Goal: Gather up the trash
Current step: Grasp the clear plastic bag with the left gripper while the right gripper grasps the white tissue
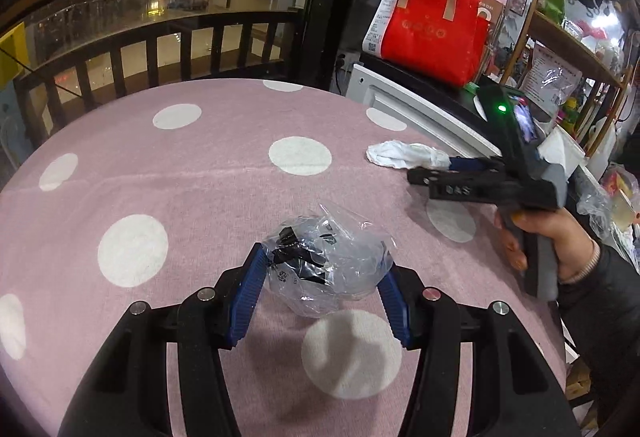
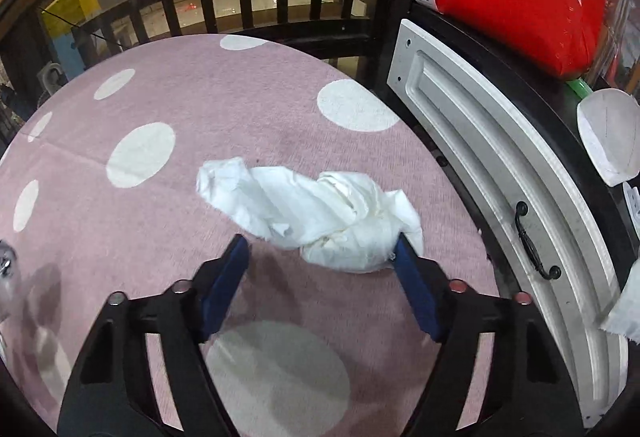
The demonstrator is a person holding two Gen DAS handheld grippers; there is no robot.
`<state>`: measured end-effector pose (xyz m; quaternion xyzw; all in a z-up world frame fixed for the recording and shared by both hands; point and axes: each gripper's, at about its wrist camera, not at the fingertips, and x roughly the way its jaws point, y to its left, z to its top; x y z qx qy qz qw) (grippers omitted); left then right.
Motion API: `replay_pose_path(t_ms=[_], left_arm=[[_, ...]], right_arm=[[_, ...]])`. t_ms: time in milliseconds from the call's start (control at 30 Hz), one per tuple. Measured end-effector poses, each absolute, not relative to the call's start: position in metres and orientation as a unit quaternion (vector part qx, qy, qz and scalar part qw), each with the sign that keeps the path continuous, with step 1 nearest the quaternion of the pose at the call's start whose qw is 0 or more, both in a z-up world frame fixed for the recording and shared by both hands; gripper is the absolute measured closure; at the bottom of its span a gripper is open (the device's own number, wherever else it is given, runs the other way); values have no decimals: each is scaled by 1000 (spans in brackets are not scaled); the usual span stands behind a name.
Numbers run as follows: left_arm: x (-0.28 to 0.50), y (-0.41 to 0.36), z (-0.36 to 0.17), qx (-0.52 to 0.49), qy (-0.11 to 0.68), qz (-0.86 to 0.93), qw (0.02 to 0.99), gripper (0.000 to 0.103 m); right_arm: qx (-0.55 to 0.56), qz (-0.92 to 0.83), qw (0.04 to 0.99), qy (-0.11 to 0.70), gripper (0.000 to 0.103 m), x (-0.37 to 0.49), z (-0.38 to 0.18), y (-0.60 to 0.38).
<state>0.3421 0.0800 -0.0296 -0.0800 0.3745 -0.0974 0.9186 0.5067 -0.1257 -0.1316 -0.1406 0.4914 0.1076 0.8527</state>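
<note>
My left gripper [image 1: 322, 269] tilts downward, both blue pads pressed against a bag [image 1: 320, 269]. My right hand [image 1: 560, 237] grips the handle of my right gripper [image 2: 322, 249], angled steeply down, only one pad touching a tissue [image 2: 320, 213].

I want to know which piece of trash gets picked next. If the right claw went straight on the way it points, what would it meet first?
The crumpled white tissue, probably: it lies just ahead, partly between the right claw's fingers.

Dark railing [image 1: 160, 49] behind pink dotted tablecloth [image 1: 200, 177].
</note>
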Motion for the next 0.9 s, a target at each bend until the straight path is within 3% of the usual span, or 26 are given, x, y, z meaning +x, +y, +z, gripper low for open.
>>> replay_pose_path(t_ms=[33, 100, 200, 900], left_arm=[[340, 80, -29, -78, 372, -97, 920, 50], [338, 79, -30, -77, 371, -98, 920, 50], [334, 80, -31, -87, 373, -104, 918, 50], [259, 66, -17, -81, 333, -108, 933, 50]], right_arm=[[-143, 106, 855, 487, 48, 507, -131, -125], [-161, 97, 857, 480, 76, 506, -130, -122], [-178, 89, 859, 472, 86, 499, -128, -121], [-145, 176, 878, 421, 88, 323, -51, -133]])
